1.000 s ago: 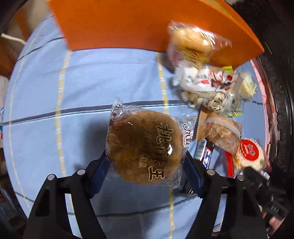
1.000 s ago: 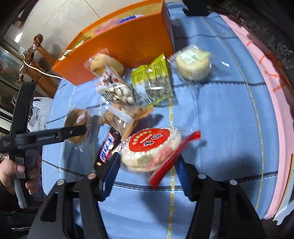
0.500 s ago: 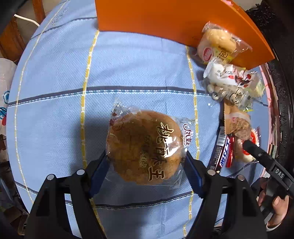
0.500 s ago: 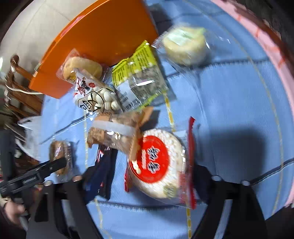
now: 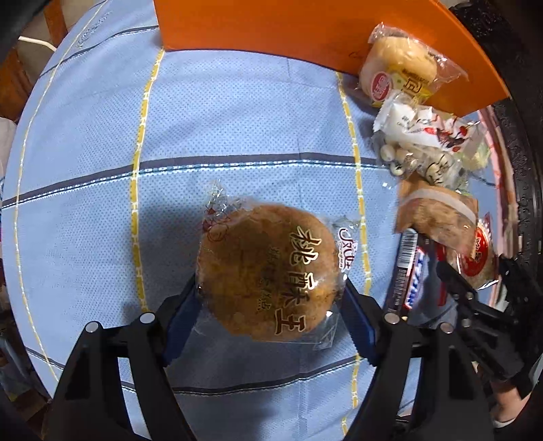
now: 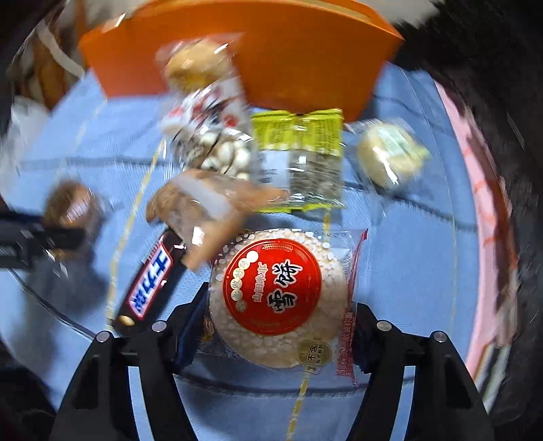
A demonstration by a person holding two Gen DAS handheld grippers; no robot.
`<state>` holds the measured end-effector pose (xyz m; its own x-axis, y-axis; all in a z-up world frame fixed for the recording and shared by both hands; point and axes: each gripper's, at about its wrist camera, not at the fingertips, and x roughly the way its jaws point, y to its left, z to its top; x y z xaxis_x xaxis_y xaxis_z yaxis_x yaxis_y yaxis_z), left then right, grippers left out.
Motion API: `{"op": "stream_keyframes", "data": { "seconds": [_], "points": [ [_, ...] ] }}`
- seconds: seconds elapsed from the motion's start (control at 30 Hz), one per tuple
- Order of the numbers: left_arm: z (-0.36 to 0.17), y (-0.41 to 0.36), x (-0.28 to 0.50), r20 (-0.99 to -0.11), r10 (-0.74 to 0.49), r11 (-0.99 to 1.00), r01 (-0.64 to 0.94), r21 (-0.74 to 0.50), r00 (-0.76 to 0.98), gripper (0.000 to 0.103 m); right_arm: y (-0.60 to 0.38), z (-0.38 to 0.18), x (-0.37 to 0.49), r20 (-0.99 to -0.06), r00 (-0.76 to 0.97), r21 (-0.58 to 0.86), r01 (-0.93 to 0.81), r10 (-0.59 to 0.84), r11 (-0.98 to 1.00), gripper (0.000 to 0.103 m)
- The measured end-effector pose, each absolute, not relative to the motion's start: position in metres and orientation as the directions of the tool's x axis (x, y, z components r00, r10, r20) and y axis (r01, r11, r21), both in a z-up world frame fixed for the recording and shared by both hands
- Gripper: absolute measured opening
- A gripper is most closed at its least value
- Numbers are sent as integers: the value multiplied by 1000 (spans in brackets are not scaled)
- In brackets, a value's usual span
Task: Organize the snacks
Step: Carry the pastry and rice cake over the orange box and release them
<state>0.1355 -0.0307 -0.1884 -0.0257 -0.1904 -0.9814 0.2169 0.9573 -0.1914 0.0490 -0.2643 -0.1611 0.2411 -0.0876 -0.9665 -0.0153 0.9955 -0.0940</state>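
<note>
**Both tongs straddling round snacks, orange box lying beyond**

The left gripper (image 5: pixel 271 305) is pointing steeply down at the table, its jaws standing wide with the blue pads pressing on either side of the brown round cake (image 5: pixel 269 271) in its clear wrapper; the cake is sitting squarely between the fingers, so it is held across its full width. The right gripper (image 6: pixel 278 322) is closing its jaws around the rice cracker (image 6: pixel 276 295) with the red label, which is lying between the pads (whether they are already pressing on it is hard to tell through the blur). Outward from there, the chocolate bar (image 6: pixel 149 281) is lying just left of the right fingers, its long axis slanting up toward the brown pastry packet (image 6: pixel 203 207). The orange box (image 5: pixel 305 30) is standing at the far edge of the blue checked tablecloth (image 5: pixel 237 118), straight ahead of both tongs. Judging by this, each load is needing a forward carry, and the right hand is looking nearer the remaining pile.
</note>
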Motion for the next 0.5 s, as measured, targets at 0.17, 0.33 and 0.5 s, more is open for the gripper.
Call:
{"op": "stream_keyframes", "data": {
  "seconds": [0.17, 0.33, 0.5],
  "points": [
    [-161, -19, 140, -968, -250, 942, 237, -236, 27, 74, -291, -140, 45, -964, 266, 50, 73, 29, 996, 70],
    [-126, -15, 144, -952, -291, 930, 262, -258, 98, 74, -307, -106, 43, -936, 347, 98, 100, 57, 990, 70],
    [-78, -20, 159, -926, -335, 914, 300, -274, 175, 74, -313, -59, 64, -878, 468, 162, 86, 104, 983, 70]
  ]
}}
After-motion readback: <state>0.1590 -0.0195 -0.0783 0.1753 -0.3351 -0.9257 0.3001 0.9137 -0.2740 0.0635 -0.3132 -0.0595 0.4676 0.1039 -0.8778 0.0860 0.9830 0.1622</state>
